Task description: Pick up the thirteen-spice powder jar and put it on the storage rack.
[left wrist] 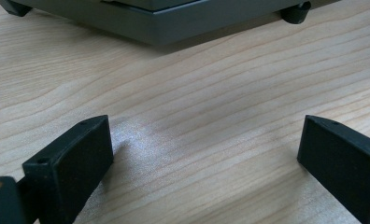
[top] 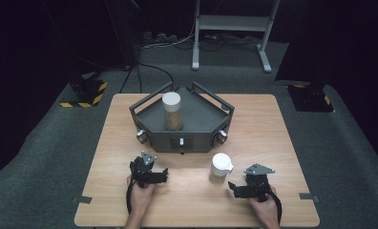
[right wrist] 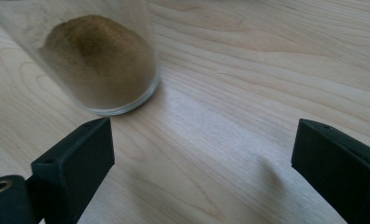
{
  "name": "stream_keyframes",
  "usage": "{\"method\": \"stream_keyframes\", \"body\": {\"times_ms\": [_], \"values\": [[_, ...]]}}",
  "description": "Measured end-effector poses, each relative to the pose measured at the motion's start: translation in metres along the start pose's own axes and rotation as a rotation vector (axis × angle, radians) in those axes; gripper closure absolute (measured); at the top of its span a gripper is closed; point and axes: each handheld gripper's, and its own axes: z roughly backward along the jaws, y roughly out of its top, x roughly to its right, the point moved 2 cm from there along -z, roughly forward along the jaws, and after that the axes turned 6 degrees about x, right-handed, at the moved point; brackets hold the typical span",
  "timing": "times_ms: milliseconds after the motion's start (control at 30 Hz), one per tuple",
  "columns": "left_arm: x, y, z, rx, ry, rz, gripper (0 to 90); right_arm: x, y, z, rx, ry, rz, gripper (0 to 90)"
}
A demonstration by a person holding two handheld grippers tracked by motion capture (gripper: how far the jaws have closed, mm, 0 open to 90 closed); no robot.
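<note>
A clear jar [top: 220, 168] with a white lid and brown powder stands on the wooden table [top: 273, 143] at the front right. A second such jar [top: 172, 111] stands upright inside the dark grey tray [top: 192, 138] at the table's middle. My right gripper [top: 233, 189] lies just right of and a little nearer than the front jar, open, nothing between its fingers. In the right gripper view the jar [right wrist: 103, 60] stands ahead and to the left of the open right gripper [right wrist: 202, 149]. My left gripper [top: 164, 175] rests open on the table in front of the tray. The left gripper [left wrist: 204, 149] frames bare wood, with the tray's base [left wrist: 164, 23] beyond.
The tray has raised rails and small knobs [top: 141, 136] at its front corners. Beyond the table a white metal stand [top: 230, 28] and cables lie on the grey floor. Yellow-and-black striped bases [top: 84, 93] sit at both far sides.
</note>
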Motion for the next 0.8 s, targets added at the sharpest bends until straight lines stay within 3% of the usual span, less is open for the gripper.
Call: {"method": "stream_keyframes", "body": {"times_ms": [433, 800], "values": [[0.000, 0.000, 0.000, 0.000, 0.000, 0.000, 3.4, -0.008, 0.007, -0.008, 0.022, 0.083, 0.019, 5.4], [0.000, 0.000, 0.000, 0.000, 0.000, 0.000, 3.4, -0.012, 0.014, -0.014, 0.035, 0.111, 0.020, 5.9]]}}
